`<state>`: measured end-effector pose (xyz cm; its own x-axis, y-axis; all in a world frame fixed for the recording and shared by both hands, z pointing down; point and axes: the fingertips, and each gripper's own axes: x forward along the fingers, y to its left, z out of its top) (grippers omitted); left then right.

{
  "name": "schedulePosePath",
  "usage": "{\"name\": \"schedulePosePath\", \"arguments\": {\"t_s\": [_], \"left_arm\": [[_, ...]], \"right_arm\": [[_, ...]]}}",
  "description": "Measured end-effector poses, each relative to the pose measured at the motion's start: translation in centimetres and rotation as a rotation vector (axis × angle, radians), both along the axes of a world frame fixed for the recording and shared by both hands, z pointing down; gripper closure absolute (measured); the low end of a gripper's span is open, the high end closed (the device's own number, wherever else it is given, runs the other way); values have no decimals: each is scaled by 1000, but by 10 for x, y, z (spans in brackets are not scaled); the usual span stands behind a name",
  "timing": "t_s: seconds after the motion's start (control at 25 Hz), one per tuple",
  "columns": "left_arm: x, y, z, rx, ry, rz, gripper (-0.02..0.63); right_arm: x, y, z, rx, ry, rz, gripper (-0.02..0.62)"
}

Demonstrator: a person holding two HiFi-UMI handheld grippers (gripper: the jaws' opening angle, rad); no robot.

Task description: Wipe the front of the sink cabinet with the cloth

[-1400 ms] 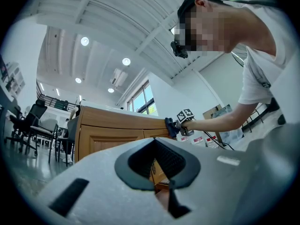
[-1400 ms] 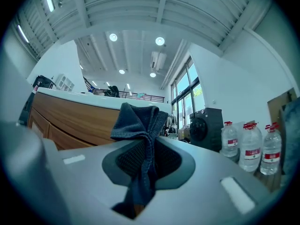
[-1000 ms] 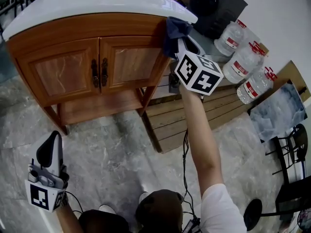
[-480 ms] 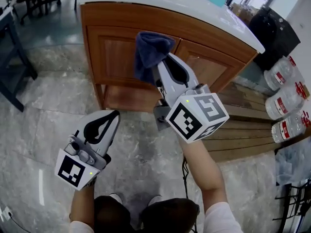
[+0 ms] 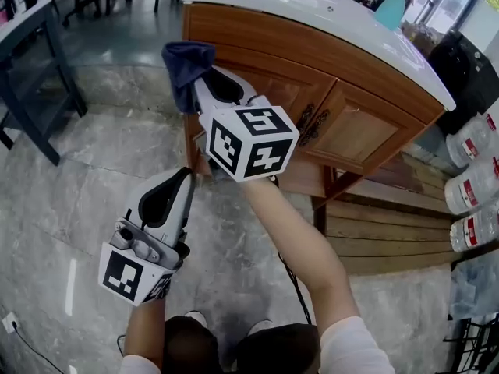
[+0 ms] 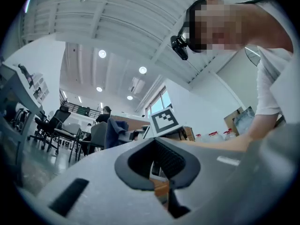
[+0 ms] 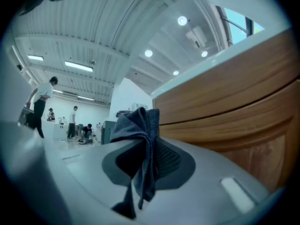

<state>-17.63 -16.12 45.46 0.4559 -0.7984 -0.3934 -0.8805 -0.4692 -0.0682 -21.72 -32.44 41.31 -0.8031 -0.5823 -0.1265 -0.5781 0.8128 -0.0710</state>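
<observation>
The right gripper, with the cloth pinched between its fingers, has swept along the cabinet front from the right-hand top corner to the left-hand one. The left gripper has risen to just behind it.

No legible words, numbers or brand names, coded black-and-white square markers on the two cubes showing patterns only, red labels on the water bottles at the head view's right edge, print too small to read.
</observation>
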Motion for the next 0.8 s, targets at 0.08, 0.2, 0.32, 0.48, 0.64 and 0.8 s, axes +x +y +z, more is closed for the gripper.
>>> {"name": "schedulePosePath", "arguments": {"t_s": [0.08, 0.2, 0.32, 0.48, 0.64, 0.8], "left_arm": [[-6, 2, -2, 4, 8, -16, 601], [-9, 2, -3, 9, 9, -23, 601], [-10, 3, -2, 11, 14, -24, 601], [-9, 1, -1, 9, 14, -16, 601], [-5, 1, 0, 9, 5, -9, 601], [-4, 2, -1, 8, 3, -11, 601]], "right_arm": [[-11, -11, 10, -18, 19, 16, 546], [-15, -31, 22, -39, 41, 64, 546], [-10, -41, 30, -37, 49, 98, 545], [-11, -41, 29, 3, 70, 115, 545], [-4, -42, 26, -1, 54, 132, 543], [10, -44, 22, 5, 48, 168, 543]]}}
